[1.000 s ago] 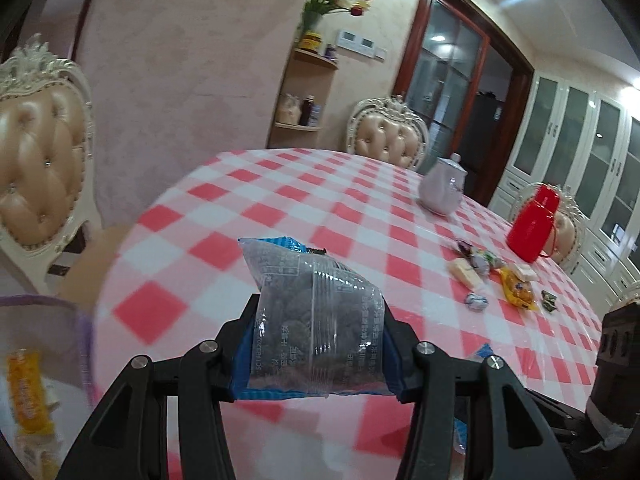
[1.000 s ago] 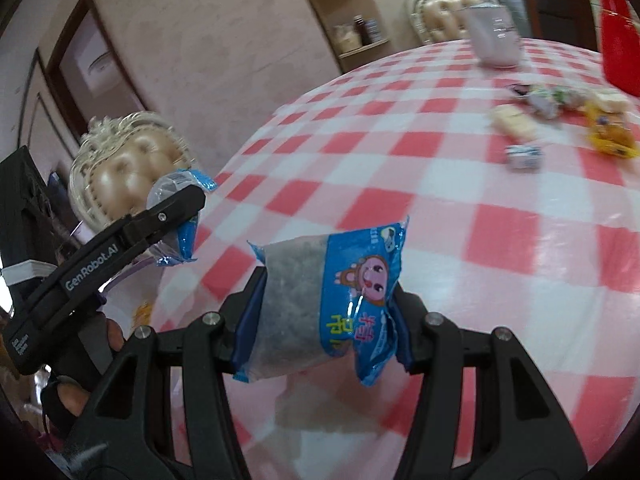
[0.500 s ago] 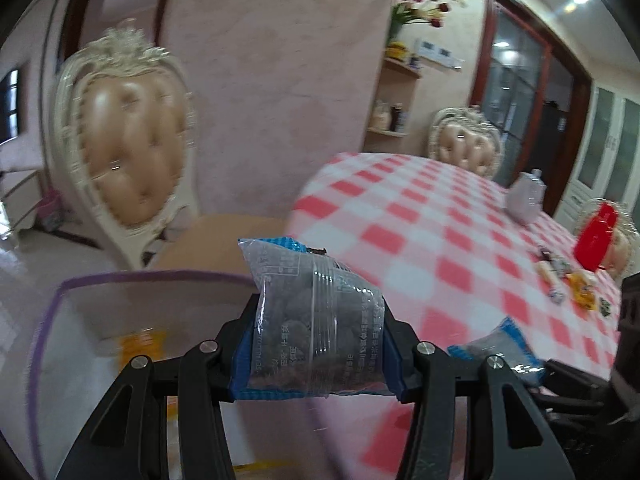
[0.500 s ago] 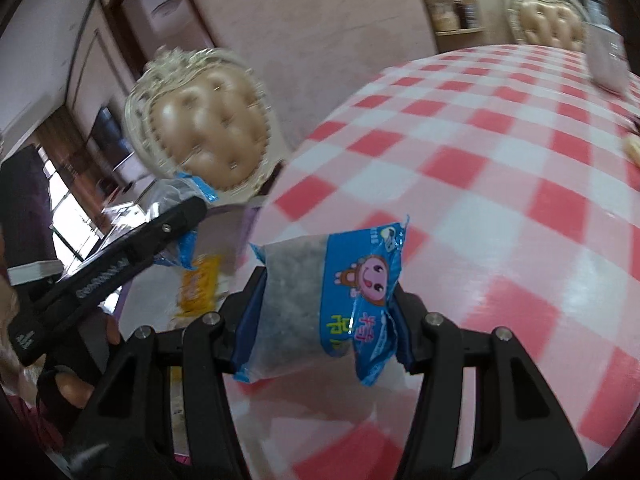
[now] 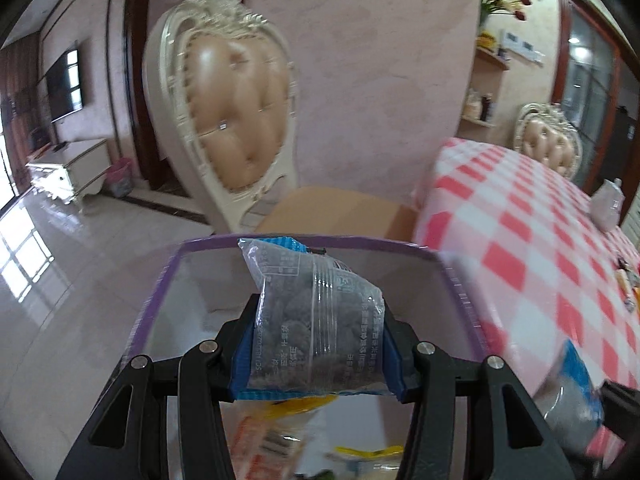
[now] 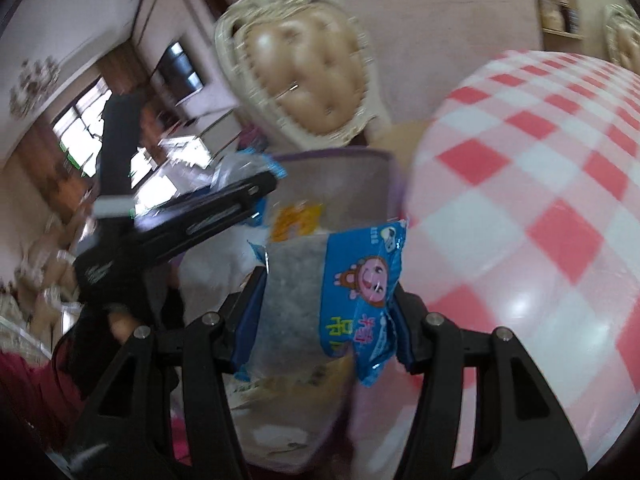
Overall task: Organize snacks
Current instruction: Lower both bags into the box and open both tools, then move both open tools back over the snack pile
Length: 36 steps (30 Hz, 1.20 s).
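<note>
**Two snack packets over the bin, both claws full**

Both hands are out past the edge of the checked tabletop [image 5: 520, 240] now, above a clear storage bin with a purple rim [image 5: 304, 242] that sits just off that edge, in front of a cream tufted chair [image 5: 228, 112].

The left claw [image 5: 318, 344] is clamped about halfway closed on a clear snack packet [image 5: 316, 320] with dark, lumpy contents. The blue pads press on its two sides, which looks like the reason it sits so steadily. Its long axis runs away from the claw and upward, and the crimped blue end points toward the bin's far rim.

The right claw [image 6: 324, 312] is likewise partly closed, squeezing a blue cartoon snack packet [image 6: 332, 300] by its flanks. This one also stands on end, sealed top edge up and tilted a little toward the tabletop. It hangs near the bin corner closest to the tabletop edge.

Down in the bin I can see yellow and orange wrappers [image 5: 280, 432], so I'd judge this is the collecting spot. Each packet appears to be carried over the opening for a drop.
</note>
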Each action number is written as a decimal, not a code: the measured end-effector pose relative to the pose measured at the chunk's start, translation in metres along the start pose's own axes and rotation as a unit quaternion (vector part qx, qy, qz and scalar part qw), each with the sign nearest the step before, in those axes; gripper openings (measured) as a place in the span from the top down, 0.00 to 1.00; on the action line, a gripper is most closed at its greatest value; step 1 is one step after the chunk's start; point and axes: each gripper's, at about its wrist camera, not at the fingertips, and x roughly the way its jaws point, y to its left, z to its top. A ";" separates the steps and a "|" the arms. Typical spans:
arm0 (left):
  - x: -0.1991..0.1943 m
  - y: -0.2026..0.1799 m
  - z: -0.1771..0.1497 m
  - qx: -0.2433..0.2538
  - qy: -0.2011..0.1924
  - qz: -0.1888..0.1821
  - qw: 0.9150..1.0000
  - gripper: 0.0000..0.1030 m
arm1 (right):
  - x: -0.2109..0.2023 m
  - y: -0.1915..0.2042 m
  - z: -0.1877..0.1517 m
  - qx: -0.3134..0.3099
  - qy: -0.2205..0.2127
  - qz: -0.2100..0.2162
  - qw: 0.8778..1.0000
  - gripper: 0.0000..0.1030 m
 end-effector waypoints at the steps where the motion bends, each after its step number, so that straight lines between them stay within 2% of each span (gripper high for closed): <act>1: 0.002 0.002 0.000 -0.001 0.002 0.009 1.000 0.48 | 0.003 0.004 -0.001 -0.008 0.009 0.012 1.000 0.41; 3: 0.004 0.006 0.001 -0.008 0.004 0.037 0.999 0.46 | 0.006 0.011 -0.002 -0.021 0.020 0.030 0.999 0.37; 5: 0.000 0.008 0.002 -0.019 -0.005 0.051 0.998 0.40 | 0.003 0.009 -0.002 -0.019 0.012 0.022 1.000 0.29; 7: -0.007 0.004 0.005 -0.021 -0.020 0.050 0.998 0.22 | -0.003 0.001 -0.001 -0.007 0.003 0.014 1.000 0.27; 10: -0.018 -0.019 0.008 0.008 -0.044 0.048 0.998 0.20 | -0.019 -0.018 0.001 0.019 -0.016 0.010 1.000 0.27; 12: -0.020 -0.036 0.009 0.028 -0.047 0.042 0.998 0.19 | -0.034 -0.033 -0.001 0.029 -0.029 -0.005 0.999 0.27; 18: -0.027 -0.117 0.011 0.086 -0.036 -0.036 0.995 0.19 | -0.086 -0.088 -0.016 0.068 -0.056 -0.078 0.993 0.26; 21: -0.038 -0.180 0.010 0.126 -0.030 -0.103 0.986 0.19 | -0.120 -0.126 -0.029 0.102 -0.070 -0.128 0.984 0.26; 22: -0.041 -0.210 0.009 0.144 -0.022 -0.135 0.980 0.18 | -0.131 -0.139 -0.032 0.114 -0.075 -0.144 0.980 0.26; 24: -0.048 -0.252 0.003 0.161 -0.002 -0.184 0.970 0.18 | -0.157 -0.167 -0.042 0.143 -0.087 -0.189 0.968 0.25; 26: -0.050 -0.303 -0.002 0.181 0.020 -0.236 0.955 0.17 | -0.184 -0.195 -0.053 0.162 -0.094 -0.248 0.950 0.24; 28: -0.047 -0.355 -0.012 0.210 0.033 -0.262 0.942 0.17 | -0.207 -0.219 -0.063 0.174 -0.091 -0.307 0.931 0.24; 30: -0.036 -0.405 -0.023 0.231 0.066 -0.279 0.930 0.17 | -0.235 -0.250 -0.077 0.198 -0.089 -0.366 0.905 0.24; 32: -0.024 -0.438 -0.032 0.220 0.102 -0.297 0.924 0.17 | -0.262 -0.277 -0.090 0.234 -0.100 -0.399 0.881 0.24; 33: -0.019 -0.456 -0.037 0.207 0.108 -0.305 0.923 0.17 | -0.277 -0.290 -0.097 0.256 -0.110 -0.406 0.870 0.24; 36: -0.010 -0.494 -0.045 0.222 0.093 -0.280 0.929 0.17 | -0.320 -0.314 -0.116 0.308 -0.149 -0.411 0.845 0.24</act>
